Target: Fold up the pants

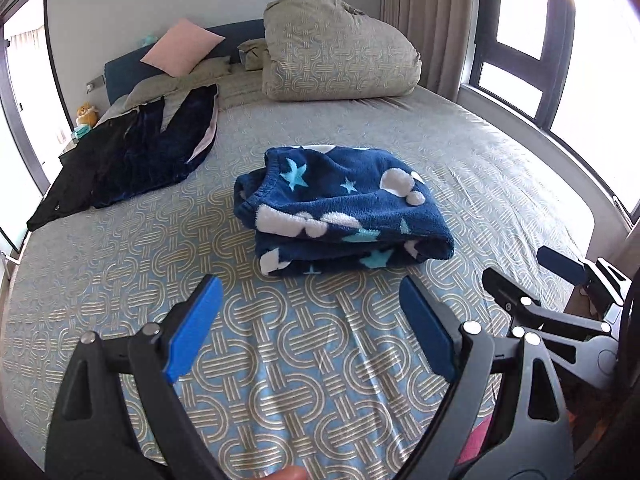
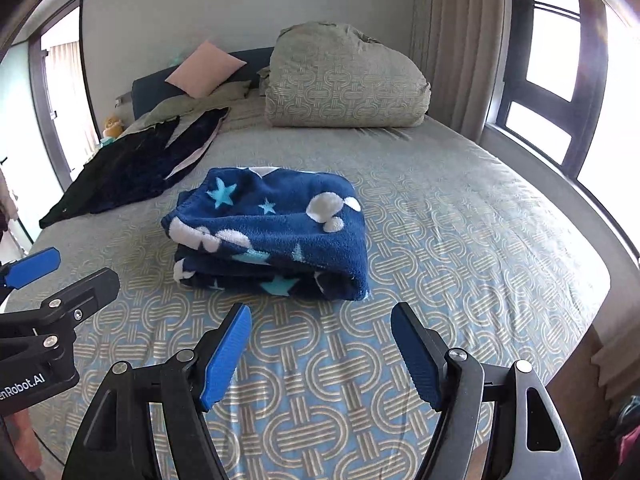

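1. Both my grippers are hanging over the near end of the bed (image 1: 320, 400), fingers spread wide with nothing in them: left gripper (image 1: 312, 312), right gripper (image 2: 320, 340).
2. Just past them the blue fleece pants (image 2: 272, 232) sit folded in a neat stack mid-bed, touching neither gripper.
3. Further back left lies a dark garment (image 1: 132, 160); the bundled duvet (image 1: 336, 48) is at the headboard.

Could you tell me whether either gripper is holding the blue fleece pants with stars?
No, the folded blue fleece pants lie free on the bed, and both grippers are open and empty.
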{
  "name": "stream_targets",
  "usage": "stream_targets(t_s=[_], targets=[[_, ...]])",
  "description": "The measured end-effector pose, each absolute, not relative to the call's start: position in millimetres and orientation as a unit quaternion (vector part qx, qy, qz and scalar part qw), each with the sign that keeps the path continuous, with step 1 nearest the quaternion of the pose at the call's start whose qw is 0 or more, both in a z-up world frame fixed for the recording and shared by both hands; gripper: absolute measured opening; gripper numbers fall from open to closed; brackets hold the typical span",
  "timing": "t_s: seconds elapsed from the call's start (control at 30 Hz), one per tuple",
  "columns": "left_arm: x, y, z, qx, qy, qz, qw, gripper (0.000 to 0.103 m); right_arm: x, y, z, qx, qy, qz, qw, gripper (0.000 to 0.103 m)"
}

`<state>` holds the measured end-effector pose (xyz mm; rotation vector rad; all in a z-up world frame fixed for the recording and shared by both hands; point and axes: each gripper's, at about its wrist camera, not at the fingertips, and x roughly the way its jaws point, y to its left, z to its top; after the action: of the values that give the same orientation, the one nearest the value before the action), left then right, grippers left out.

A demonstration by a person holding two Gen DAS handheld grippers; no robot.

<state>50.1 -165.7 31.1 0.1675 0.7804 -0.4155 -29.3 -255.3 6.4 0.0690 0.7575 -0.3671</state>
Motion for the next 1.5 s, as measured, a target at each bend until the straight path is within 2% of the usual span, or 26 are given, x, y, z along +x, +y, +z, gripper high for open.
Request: stream_targets(t_s=[0.43, 1.5], targets=[[50.8, -173.0, 35.5, 0.071, 0.374, -0.196, 0.903, 0.09, -36.1, -265.9, 11.5, 0.072, 0.357, -0.175, 0.915, 0.074], [45.0, -176.8, 38.1, 0.06, 0.372, -0.202, 0.904, 0.09, -40.6, -261.1, 16.7, 0.064, 0.355, -0.164, 0.918, 0.074]])
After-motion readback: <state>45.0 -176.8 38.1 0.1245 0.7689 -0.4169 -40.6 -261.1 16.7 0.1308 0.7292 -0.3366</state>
